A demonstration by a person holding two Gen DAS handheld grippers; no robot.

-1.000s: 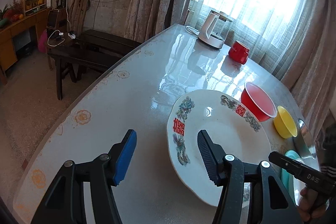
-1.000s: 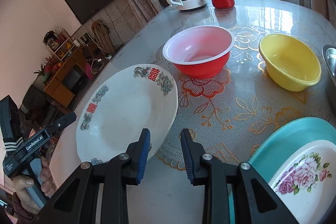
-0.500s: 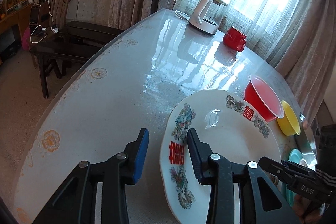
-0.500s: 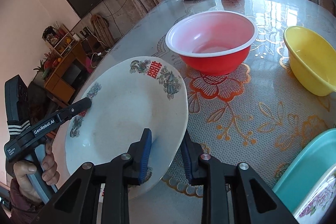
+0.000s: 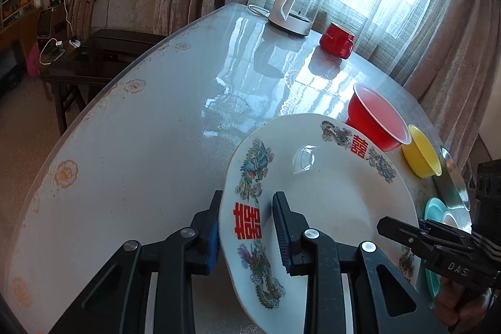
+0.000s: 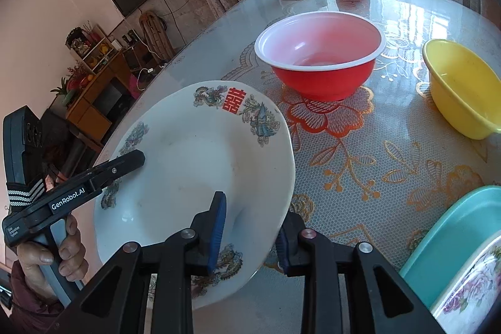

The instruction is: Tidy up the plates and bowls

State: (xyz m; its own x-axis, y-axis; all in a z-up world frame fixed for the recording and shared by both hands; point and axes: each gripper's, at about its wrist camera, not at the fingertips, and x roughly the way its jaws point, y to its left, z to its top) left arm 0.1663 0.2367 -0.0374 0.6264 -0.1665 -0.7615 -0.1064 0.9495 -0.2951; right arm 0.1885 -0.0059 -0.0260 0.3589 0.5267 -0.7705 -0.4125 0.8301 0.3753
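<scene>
The left gripper (image 5: 247, 224), its jaws closing, and the right gripper (image 6: 250, 227) each pinch opposite rims of the large white dragon-and-phoenix plate (image 5: 328, 193), tilted off the glass-topped table (image 5: 156, 130). Beyond this plate, the red plastic bowl (image 6: 319, 55) and yellow plastic bowl (image 6: 460, 86) sit unstacked, and the teal plate (image 6: 454, 233) carries a floral one (image 6: 469, 290), so I judge most sorting remains.

Red double-happiness characters printed on the rim of the white plate (image 5: 328, 202), at lower centre and upper right in the left wrist view, upper centre in the right. "DAS" on the right gripper (image 5: 454, 265), lower right. "GenRobot.AI" on the left gripper (image 6: 67, 199), lower left; smaller print beneath unreadable.
</scene>
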